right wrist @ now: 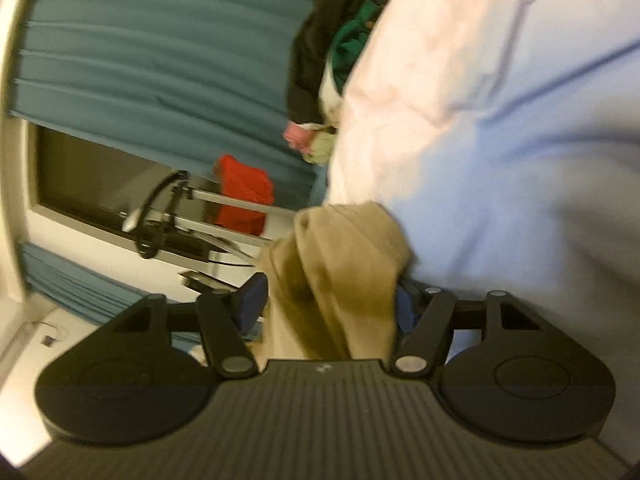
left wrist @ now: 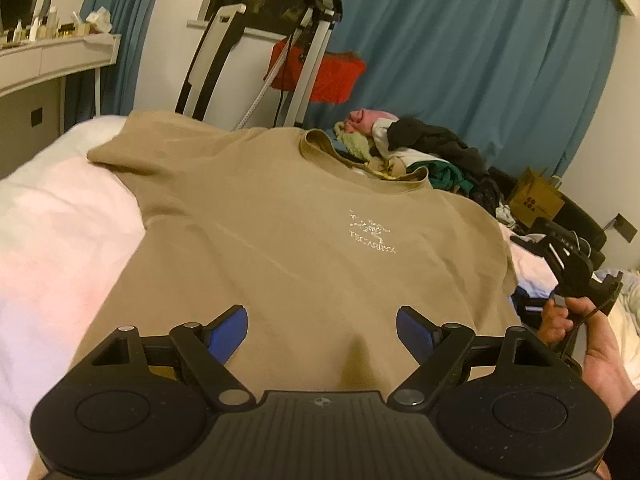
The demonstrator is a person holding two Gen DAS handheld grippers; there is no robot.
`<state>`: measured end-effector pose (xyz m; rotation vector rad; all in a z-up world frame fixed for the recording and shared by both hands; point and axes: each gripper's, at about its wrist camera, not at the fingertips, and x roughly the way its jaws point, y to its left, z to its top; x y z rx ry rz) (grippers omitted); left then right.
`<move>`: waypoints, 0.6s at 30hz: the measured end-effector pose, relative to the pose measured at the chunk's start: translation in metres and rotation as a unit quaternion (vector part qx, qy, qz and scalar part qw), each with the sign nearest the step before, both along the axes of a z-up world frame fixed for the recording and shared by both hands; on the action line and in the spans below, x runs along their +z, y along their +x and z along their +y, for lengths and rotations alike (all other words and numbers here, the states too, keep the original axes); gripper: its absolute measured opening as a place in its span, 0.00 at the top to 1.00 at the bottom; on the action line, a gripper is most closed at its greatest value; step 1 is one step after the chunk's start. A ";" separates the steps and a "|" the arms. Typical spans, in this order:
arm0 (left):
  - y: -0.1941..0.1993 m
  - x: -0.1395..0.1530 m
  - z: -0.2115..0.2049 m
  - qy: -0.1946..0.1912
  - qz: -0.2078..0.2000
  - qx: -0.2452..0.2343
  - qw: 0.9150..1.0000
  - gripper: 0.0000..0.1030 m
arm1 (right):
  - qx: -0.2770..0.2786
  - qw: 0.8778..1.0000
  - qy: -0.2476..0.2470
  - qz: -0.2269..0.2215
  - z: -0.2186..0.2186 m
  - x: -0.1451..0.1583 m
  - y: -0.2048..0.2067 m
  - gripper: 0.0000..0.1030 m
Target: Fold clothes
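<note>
A tan T-shirt (left wrist: 280,216) with a small white chest logo lies spread face up on the white bed (left wrist: 52,240), collar at the far end. My left gripper (left wrist: 322,330) is open above its near hem, blue pads (left wrist: 228,332) wide apart with cloth between them. My right gripper (right wrist: 328,300) shows in the left wrist view (left wrist: 576,268) at the shirt's right edge, held in a hand. In the right wrist view its jaws stand partly apart with a bunched fold of the tan shirt (right wrist: 336,272) between the blue pads; the view is tilted and blurred.
A pile of mixed clothes (left wrist: 420,152) lies beyond the collar. Teal curtains (left wrist: 480,60), a red item on a metal stand (left wrist: 320,72) and a brown paper bag (left wrist: 536,198) are behind. A white shelf with small items (left wrist: 52,52) is at far left. Pale bedding (right wrist: 500,120) fills the right wrist view.
</note>
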<state>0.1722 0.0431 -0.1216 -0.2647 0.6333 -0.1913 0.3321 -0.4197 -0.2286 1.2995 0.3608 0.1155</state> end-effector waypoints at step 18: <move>0.028 -0.025 -0.002 -0.019 0.025 -0.017 0.999 0.19 | -0.087 0.991 -0.041 -0.096 -0.014 0.035 0.030 0.97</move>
